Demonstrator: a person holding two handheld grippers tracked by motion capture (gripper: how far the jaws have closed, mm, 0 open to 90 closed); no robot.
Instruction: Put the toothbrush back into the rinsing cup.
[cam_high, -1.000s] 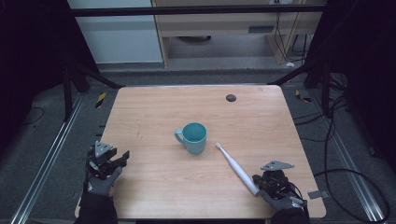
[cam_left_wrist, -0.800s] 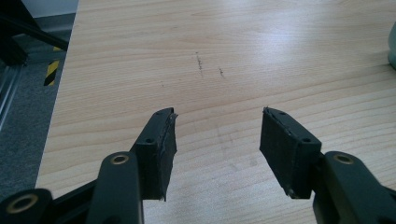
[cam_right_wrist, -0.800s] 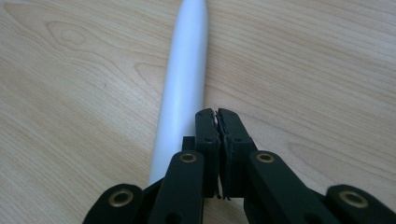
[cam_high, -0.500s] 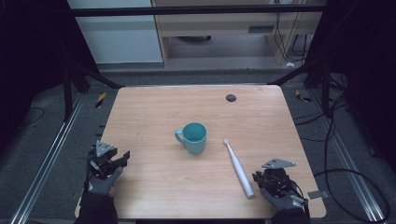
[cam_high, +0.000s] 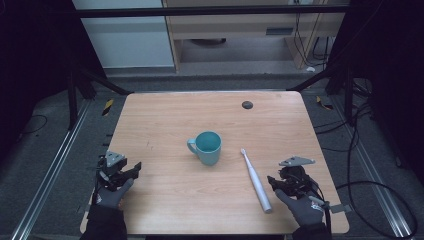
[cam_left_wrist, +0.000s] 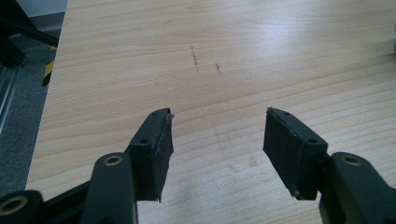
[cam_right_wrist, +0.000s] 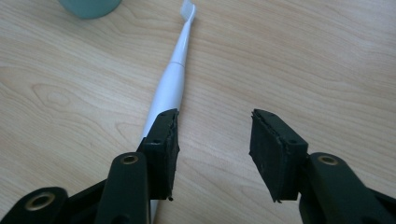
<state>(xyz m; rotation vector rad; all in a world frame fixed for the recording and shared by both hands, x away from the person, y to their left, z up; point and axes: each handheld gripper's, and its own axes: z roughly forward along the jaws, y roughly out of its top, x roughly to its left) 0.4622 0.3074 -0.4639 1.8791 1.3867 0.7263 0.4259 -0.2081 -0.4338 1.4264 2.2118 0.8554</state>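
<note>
Toothbrush (cam_high: 256, 181), white, lies flat on the wooden table (cam_high: 165, 120) right of the teal mug (cam_high: 208, 147), beside the right gripper (cam_right_wrist: 214, 140), whose jaws stand apart and empty, like the left gripper (cam_left_wrist: 217, 140)

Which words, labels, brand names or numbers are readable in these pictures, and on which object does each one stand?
None can be read.
Mug: plain teal, no print visible.
Toothbrush: plain white, no brand visible.
Table: only faint dark scuff marks, not letters.
Small dark disc near the far edge: too small to tell.
Yellow-black striped tape beside the table: a pattern, no text.
</note>
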